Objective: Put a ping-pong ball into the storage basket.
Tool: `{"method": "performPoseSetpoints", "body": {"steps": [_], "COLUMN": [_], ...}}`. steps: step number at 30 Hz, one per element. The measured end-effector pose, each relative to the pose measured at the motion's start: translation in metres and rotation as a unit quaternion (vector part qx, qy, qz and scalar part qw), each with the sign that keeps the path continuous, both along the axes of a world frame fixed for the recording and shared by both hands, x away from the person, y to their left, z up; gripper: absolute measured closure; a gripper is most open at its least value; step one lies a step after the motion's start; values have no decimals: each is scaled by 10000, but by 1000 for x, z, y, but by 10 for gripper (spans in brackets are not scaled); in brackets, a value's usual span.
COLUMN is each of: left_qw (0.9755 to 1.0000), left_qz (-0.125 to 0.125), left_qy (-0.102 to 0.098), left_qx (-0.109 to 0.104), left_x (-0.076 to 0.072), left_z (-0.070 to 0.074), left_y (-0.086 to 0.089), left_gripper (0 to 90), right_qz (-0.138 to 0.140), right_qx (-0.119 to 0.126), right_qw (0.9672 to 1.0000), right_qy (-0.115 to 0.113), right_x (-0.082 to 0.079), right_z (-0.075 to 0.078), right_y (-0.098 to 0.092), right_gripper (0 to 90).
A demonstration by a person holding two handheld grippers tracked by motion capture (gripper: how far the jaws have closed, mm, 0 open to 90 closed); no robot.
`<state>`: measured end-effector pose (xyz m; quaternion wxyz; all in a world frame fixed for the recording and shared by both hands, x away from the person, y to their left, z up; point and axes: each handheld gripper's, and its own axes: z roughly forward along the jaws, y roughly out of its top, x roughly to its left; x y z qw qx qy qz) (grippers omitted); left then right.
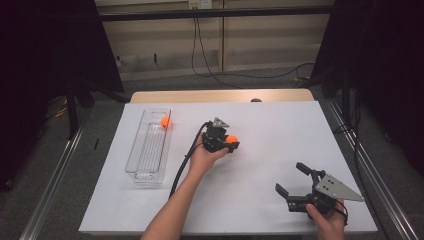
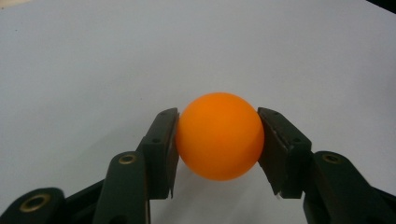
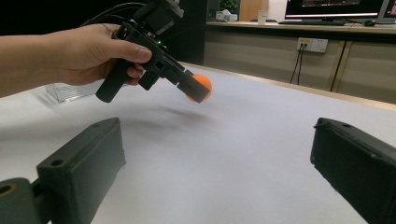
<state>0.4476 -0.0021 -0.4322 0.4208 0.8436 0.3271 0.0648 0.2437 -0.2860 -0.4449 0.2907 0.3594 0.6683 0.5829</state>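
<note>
My right tongs (image 1: pixel 290 182) rest open near the tabletop's (image 1: pixel 280 130) front edge. Farther out, my left tongs (image 2: pixel 217 140) pinch an orange ball (image 2: pixel 219 135), seemingly aloft; its smooth curve could squirt free before reaching the clear bin (image 1: pixel 148 147).

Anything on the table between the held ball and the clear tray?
Nothing: in the high view, bare white table runs from the ball in the left gripper to the tray.

In the high view the left gripper (image 1: pixel 226 144) covers most of the orange ball (image 1: pixel 231 139) it carries. The second ball (image 1: pixel 165 122) in the clear tray (image 1: pixel 148 148) is small; whether it touches the tray's wall, probably yes, I cannot tell. The right hand (image 1: pixel 327 220) is cut off by the bottom edge.
</note>
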Motion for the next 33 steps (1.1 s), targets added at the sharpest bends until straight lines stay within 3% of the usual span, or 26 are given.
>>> {"method": "performPoseSetpoints", "body": {"steps": [8, 23, 33], "left_qw": [9999, 9999, 9999], "left_qz": [23, 74, 54], "left_qy": [110, 107, 155], "left_qx": [22, -62, 26], "left_x": [-4, -11, -14], "left_z": [2, 9, 11], "left_y": [7, 18, 26], "left_gripper": [508, 508, 507], "right_qz": [4, 6, 5], "right_qx": [-28, -39, -55], "right_qw": [10000, 10000, 10000], "right_qy": [-6, -12, -19], "right_x": [0, 0, 0], "right_z": [0, 0, -1], "right_y": [0, 0, 1], "right_gripper": [23, 23, 23]}}
